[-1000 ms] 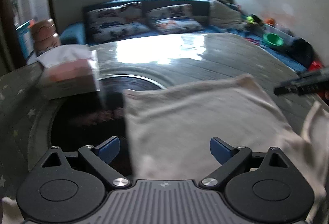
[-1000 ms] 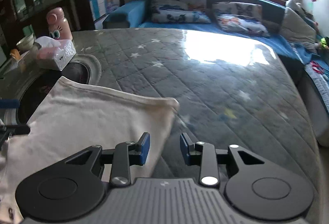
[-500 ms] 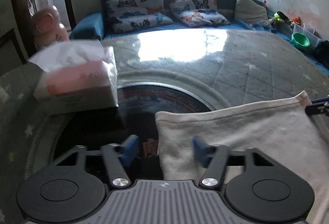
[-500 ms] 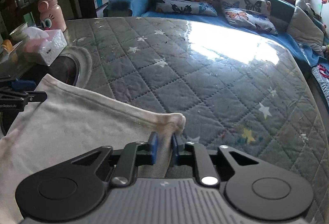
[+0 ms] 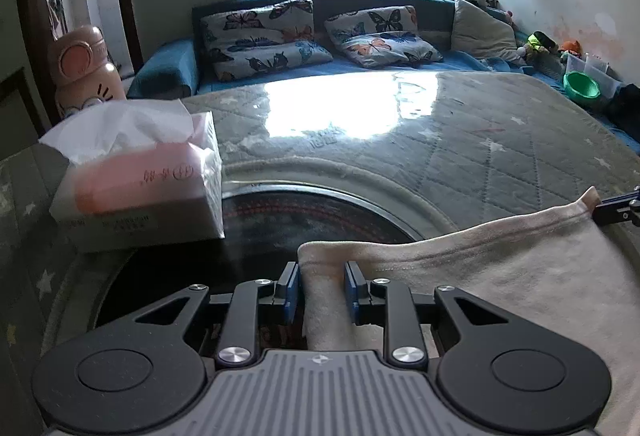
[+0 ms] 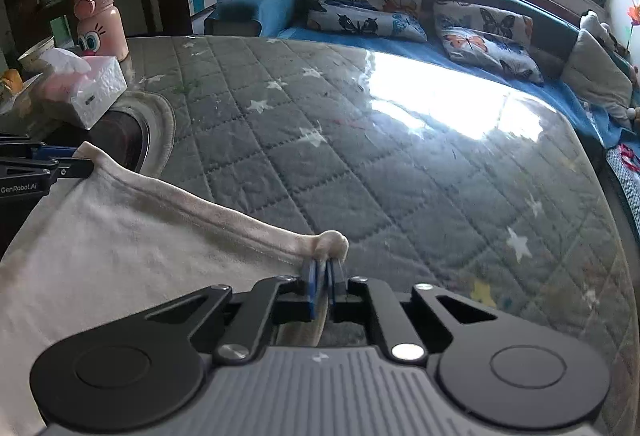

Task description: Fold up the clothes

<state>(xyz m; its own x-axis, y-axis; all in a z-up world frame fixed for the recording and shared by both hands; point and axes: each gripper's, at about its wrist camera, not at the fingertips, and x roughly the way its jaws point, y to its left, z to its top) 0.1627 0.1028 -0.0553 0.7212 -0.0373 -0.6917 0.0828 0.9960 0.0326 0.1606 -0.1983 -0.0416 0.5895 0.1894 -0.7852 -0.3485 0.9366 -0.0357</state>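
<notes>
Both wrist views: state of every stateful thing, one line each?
left gripper: jaws around the cloth's left corner, small gaps at the pads, not fully clamped.
right gripper: shut on the cloth's right corner.
cream cloth: top edge held between both grippers, sagging slightly in the middle.
tissue box: open, a tissue sticking up.
pink bottle: upright, lid closed.

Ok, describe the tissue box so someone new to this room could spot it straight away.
Start at the big grey quilted table with white stars. At its far left edge, beside the dark round inset, sits the tissue box, in front of a pink bottle with cartoon eyes. It is the only white-and-pink box, with a tissue sticking out of its top.
</notes>
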